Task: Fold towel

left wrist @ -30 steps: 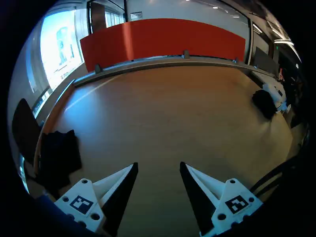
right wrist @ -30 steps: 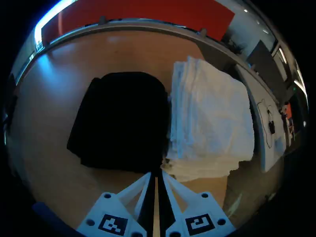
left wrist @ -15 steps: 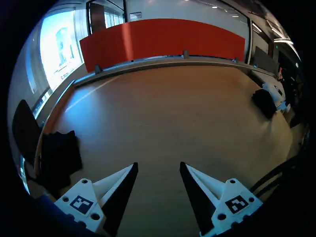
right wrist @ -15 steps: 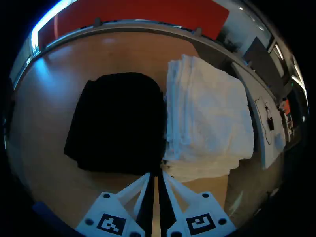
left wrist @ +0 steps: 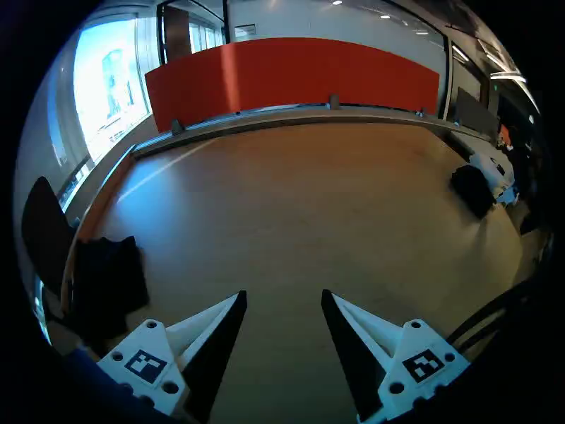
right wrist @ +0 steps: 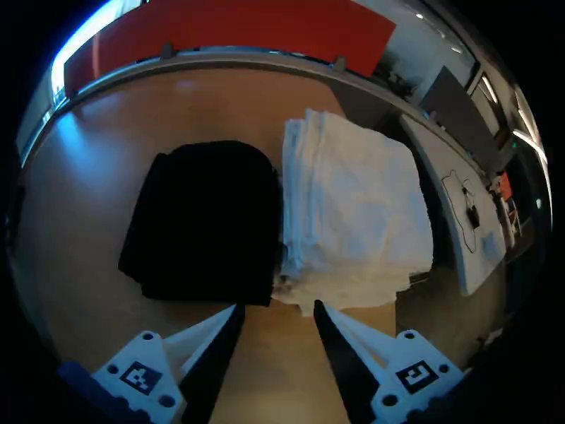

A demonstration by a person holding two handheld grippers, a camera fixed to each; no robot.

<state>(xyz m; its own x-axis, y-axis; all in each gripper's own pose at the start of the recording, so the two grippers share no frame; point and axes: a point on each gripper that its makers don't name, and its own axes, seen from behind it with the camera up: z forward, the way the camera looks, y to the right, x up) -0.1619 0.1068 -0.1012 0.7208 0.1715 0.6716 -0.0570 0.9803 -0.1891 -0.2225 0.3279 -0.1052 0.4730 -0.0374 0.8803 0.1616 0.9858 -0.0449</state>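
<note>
In the right gripper view a folded white towel stack (right wrist: 353, 212) lies on the wooden table (right wrist: 85, 212), touching a folded black towel stack (right wrist: 205, 219) on its left. My right gripper (right wrist: 279, 311) is open just short of the near edges of both stacks, with nothing between its fingers. In the left gripper view my left gripper (left wrist: 282, 300) is open over bare table (left wrist: 296, 205). A dark cloth pile (left wrist: 106, 283) lies at the table's left edge, and the two stacks show small at the far right, black (left wrist: 472, 189) and white (left wrist: 494, 169).
A red partition (left wrist: 296, 71) runs along the table's far edge. Bright windows (left wrist: 106, 85) stand at the left. A dark chair back (left wrist: 42, 233) sits beyond the left edge. In the right gripper view a white desk (right wrist: 459, 226) with a cable stands to the right.
My right gripper went from shut to open and drew back slightly from the stacks. The left gripper stayed nearly still.
</note>
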